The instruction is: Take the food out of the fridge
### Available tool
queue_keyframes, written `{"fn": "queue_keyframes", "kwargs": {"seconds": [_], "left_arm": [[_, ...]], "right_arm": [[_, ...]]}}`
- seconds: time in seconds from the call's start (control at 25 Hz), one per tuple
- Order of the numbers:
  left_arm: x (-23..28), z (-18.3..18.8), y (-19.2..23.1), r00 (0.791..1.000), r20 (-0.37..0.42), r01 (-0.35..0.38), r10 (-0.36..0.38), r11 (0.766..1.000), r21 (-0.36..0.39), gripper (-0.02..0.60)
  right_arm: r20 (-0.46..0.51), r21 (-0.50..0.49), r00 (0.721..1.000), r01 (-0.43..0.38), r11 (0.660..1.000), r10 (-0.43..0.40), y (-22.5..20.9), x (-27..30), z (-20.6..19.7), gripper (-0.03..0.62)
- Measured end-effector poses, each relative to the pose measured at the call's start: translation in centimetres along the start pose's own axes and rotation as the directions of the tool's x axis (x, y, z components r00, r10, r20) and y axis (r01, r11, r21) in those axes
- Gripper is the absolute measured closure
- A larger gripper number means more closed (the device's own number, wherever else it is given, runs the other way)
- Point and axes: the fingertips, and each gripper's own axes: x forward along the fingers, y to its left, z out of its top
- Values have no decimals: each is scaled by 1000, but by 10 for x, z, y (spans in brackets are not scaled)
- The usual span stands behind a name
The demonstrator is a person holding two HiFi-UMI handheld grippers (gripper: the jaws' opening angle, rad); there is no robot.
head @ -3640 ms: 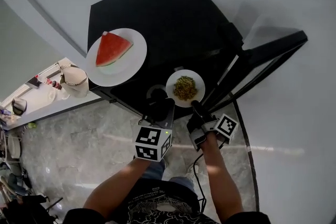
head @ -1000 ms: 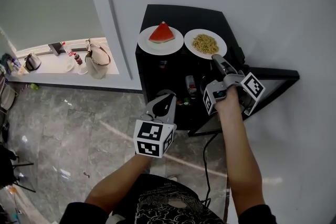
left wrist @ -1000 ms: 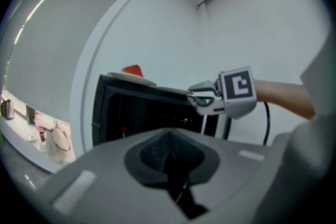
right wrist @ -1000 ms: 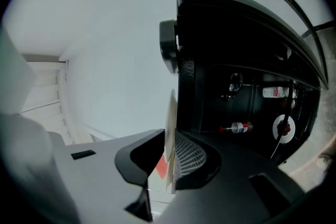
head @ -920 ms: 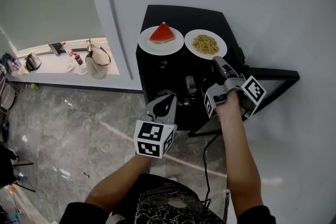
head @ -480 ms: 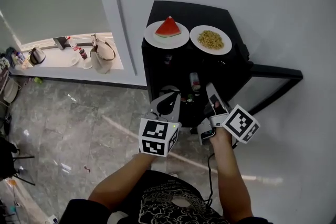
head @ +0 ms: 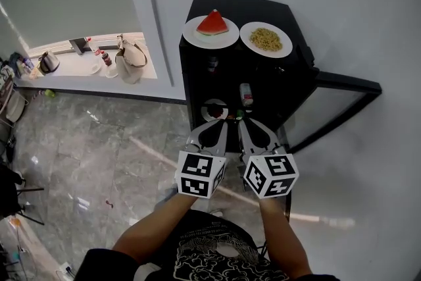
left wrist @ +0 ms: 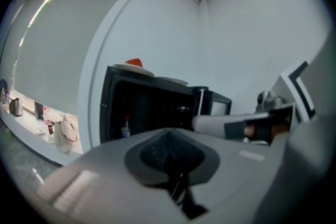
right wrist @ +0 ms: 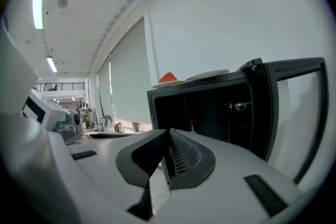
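Observation:
A black mini fridge (head: 192,85) stands with its glass door (head: 337,114) swung open to the right. On its top sit a white plate with a watermelon slice (head: 212,22) and a white plate of noodles (head: 266,39). Inside I see a bottle (head: 246,95) and a round container (head: 214,110). My left gripper (head: 216,122) hangs shut and empty before the opening. Beside it my right gripper (head: 245,122) is closing its jaws with nothing between them. The left gripper (left wrist: 169,135) faces the fridge (left wrist: 147,107). The right gripper (right wrist: 168,135) also faces it (right wrist: 210,107).
A low window ledge at the left carries a beige handbag (head: 131,53), a kettle (head: 47,62) and small bottles. Grey marble floor (head: 99,154) spreads left of the fridge. A white wall (head: 355,23) runs behind and to the right of the fridge.
The right gripper let go of the noodle plate on the fridge top, then dropped and rolled to hang beside the left gripper before the opening. The left gripper drifted slightly.

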Motion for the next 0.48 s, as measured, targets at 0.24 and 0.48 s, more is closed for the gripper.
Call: {"fn": "queue_keyframes", "kwargs": {"seconds": [0.24, 0.48], "left_arm": [[-1, -7, 0, 1000, -12, -1, 1, 1000, -2, 581], [0, -20, 9, 1000, -13, -13, 13, 999, -29, 581]], "right_arm": [[-9, -13, 1000, -13, 1000, 13, 5, 2, -4, 576], [-17, 110, 997, -70, 991, 73, 5, 10, -26, 576]]}}
